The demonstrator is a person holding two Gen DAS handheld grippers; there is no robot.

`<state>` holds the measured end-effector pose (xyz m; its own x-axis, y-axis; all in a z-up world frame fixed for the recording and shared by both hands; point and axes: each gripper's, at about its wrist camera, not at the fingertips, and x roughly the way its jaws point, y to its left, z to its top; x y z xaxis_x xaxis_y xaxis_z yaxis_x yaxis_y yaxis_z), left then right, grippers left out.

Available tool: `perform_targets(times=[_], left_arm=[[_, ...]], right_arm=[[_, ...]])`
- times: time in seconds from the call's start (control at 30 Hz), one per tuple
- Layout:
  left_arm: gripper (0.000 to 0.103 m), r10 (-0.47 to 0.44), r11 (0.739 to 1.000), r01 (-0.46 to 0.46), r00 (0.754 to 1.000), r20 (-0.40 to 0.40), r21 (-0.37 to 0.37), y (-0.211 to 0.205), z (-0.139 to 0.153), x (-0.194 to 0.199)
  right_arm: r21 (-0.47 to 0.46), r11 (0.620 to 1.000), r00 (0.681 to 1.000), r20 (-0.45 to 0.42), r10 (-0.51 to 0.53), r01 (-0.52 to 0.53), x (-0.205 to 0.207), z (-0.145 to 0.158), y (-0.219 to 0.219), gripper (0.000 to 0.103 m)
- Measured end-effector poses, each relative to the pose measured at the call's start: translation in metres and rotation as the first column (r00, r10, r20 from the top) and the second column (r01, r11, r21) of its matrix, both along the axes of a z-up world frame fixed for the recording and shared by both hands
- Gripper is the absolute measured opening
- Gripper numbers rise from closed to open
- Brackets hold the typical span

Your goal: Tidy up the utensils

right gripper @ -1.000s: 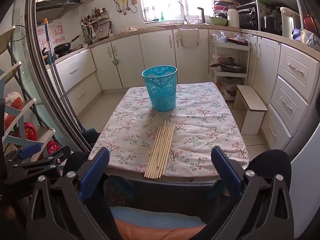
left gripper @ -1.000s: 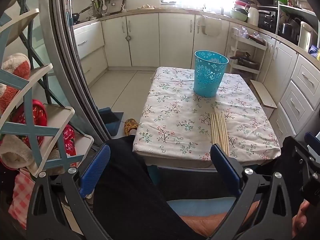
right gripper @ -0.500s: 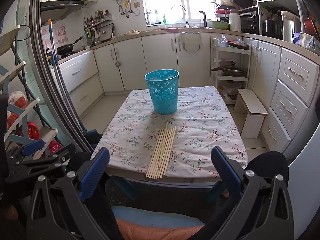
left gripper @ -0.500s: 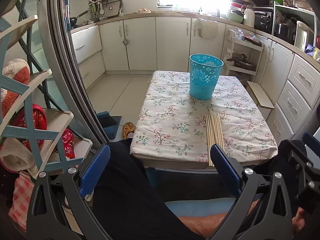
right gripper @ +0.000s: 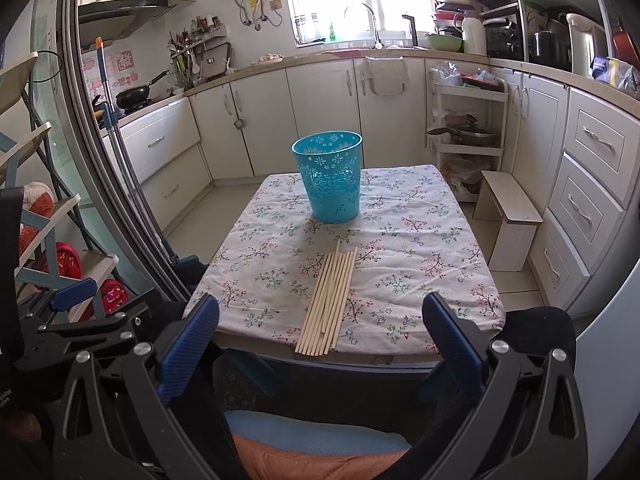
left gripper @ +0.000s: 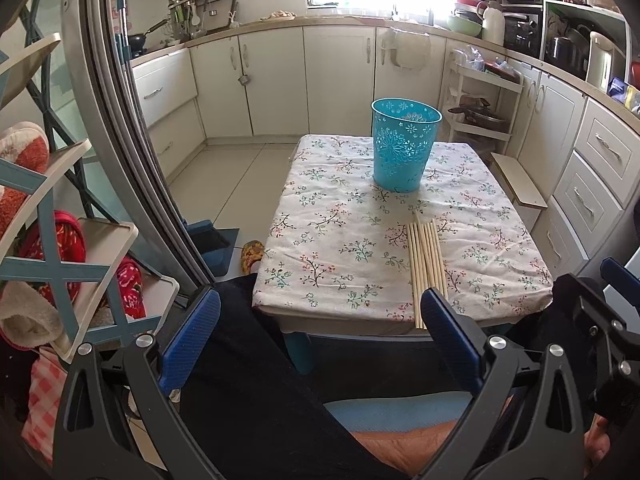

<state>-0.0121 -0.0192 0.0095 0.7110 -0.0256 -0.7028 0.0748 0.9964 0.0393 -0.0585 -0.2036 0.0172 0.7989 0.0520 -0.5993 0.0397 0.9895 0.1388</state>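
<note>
Several pale wooden chopsticks (left gripper: 426,260) lie side by side on the floral tablecloth (left gripper: 340,248), reaching the near table edge; they also show in the right wrist view (right gripper: 330,300). A blue perforated plastic basket (left gripper: 404,148) stands upright behind them, also seen in the right wrist view (right gripper: 330,176). My left gripper (left gripper: 320,320) is open and empty, held before the near table edge over my lap. My right gripper (right gripper: 320,328) is open and empty, also short of the table edge.
The low table (right gripper: 352,354) stands in a kitchen. A shoe rack (left gripper: 60,220) and a metal door frame (left gripper: 120,140) are at the left. A small wooden stool (right gripper: 510,216) and white cabinets (right gripper: 592,184) are at the right.
Both grippers have drawn back and risen a little, so the table looks smaller and farther. Both stay open. The chopsticks and basket have not moved.
</note>
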Motion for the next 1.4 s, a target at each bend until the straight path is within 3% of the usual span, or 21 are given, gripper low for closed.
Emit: perform_targets(times=[1.4], left_arm=[[0.097, 0.0, 1.0, 0.0, 1.0, 0.026, -0.015, 0.0027, 0.0064, -0.0077]], right_arm=[[0.006, 1.0, 0.999, 0.035, 0.025, -0.025, -0.0058, 0.0062, 0.0052, 0.098]])
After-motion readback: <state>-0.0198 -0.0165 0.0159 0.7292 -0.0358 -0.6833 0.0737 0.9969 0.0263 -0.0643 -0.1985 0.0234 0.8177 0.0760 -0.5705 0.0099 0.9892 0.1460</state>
